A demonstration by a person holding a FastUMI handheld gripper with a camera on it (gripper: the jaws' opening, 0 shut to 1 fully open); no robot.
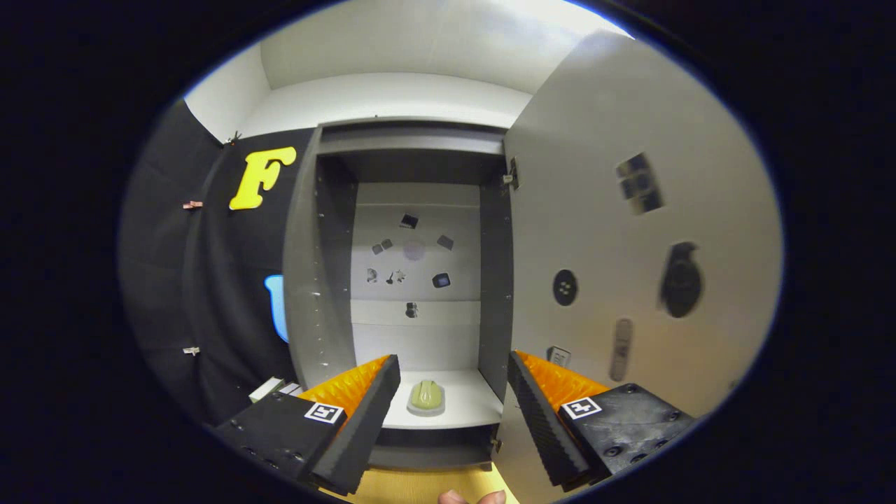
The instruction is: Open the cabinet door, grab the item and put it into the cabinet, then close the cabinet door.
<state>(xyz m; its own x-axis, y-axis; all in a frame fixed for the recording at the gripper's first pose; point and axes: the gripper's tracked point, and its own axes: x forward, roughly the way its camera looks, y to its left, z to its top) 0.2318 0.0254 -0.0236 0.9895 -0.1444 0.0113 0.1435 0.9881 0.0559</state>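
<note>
Inside the open cabinet point(413, 210), on its pale bottom shelf point(465, 406), lies a small greenish item point(425, 395), too far off to identify, seen between and beyond the fingers. The gripper point(453, 420) is spread wide and holds nothing. The cabinet door point(630, 231) stands swung out beside the right finger. Dark stickers on the back wall blur together.

Matt cabinet point(318, 280), ribbed tool point(453, 413) pads.
</note>
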